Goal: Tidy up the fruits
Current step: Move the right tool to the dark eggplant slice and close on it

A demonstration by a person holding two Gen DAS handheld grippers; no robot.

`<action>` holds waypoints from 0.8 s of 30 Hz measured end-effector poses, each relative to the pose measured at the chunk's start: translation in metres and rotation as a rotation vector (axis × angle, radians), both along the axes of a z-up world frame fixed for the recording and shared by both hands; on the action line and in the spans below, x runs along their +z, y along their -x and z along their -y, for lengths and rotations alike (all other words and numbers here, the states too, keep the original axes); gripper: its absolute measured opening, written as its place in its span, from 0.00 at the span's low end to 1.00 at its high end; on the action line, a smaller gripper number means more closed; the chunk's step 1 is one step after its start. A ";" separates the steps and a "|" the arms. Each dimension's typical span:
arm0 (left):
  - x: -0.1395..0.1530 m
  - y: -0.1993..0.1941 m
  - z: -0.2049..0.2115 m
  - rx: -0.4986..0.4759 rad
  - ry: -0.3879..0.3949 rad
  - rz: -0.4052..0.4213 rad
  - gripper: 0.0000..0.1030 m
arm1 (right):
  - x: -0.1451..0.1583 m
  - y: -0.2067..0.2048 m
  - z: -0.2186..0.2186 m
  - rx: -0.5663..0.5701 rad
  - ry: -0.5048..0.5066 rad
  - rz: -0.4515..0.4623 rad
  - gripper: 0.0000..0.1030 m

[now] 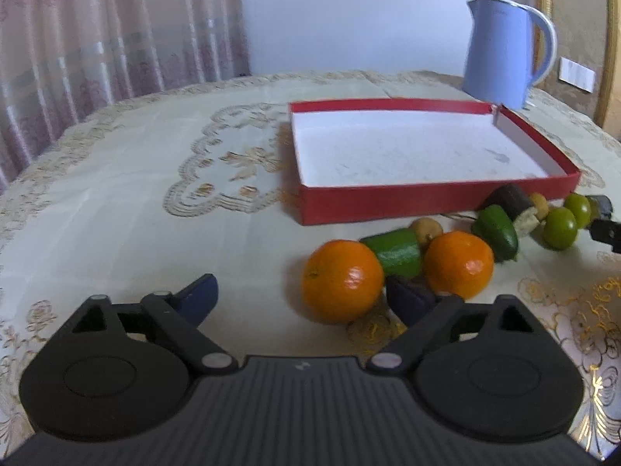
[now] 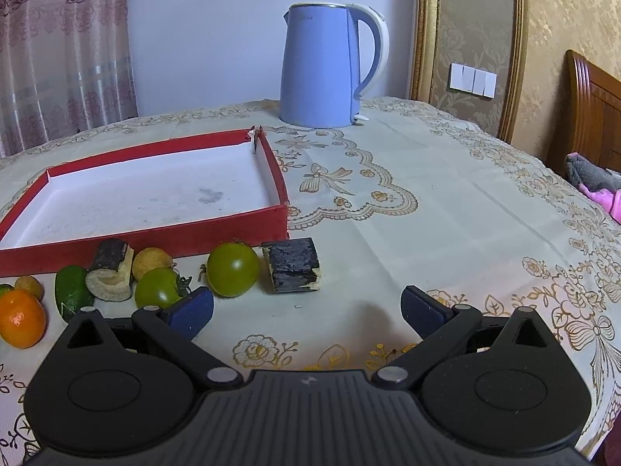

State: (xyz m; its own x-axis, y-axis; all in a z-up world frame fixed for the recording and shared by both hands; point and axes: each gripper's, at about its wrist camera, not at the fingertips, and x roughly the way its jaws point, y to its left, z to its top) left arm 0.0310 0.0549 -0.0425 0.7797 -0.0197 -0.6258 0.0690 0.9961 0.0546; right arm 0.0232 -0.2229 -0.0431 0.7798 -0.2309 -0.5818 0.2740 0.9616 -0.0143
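Embroidered cloth covers the surface [image 2: 446,194], where an empty red box [image 1: 427,194] waits mid-frame behind loose fruit, so the left tongs [image 1: 310,295] spread wide around the nearest orange [image 1: 341,283], seemingly to grasp it, while the right tongs [image 2: 306,310] gape empty before a green tomato [image 2: 233,270].

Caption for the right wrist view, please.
Open right tongs hover over the tablecloth before green tomatoes, produce pieces and an empty red box; blue kettle behind.
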 end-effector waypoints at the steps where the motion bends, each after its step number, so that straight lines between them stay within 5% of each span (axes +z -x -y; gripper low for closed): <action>1: -0.001 0.000 0.001 -0.007 -0.003 -0.003 0.86 | 0.000 0.000 0.000 0.000 0.003 -0.001 1.00; 4: -0.002 0.002 0.003 -0.027 0.001 0.005 0.76 | 0.000 -0.002 0.002 -0.007 0.007 -0.003 1.00; 6: -0.001 0.003 0.003 -0.055 0.024 0.004 0.57 | 0.000 -0.003 0.005 -0.013 0.002 -0.004 1.00; 10: -0.001 0.003 0.004 -0.080 0.046 0.001 0.37 | -0.001 -0.004 0.009 -0.022 -0.004 -0.002 1.00; 24: 0.005 0.009 0.001 -0.041 0.055 0.050 0.36 | 0.003 0.007 0.058 -0.104 0.089 0.020 1.00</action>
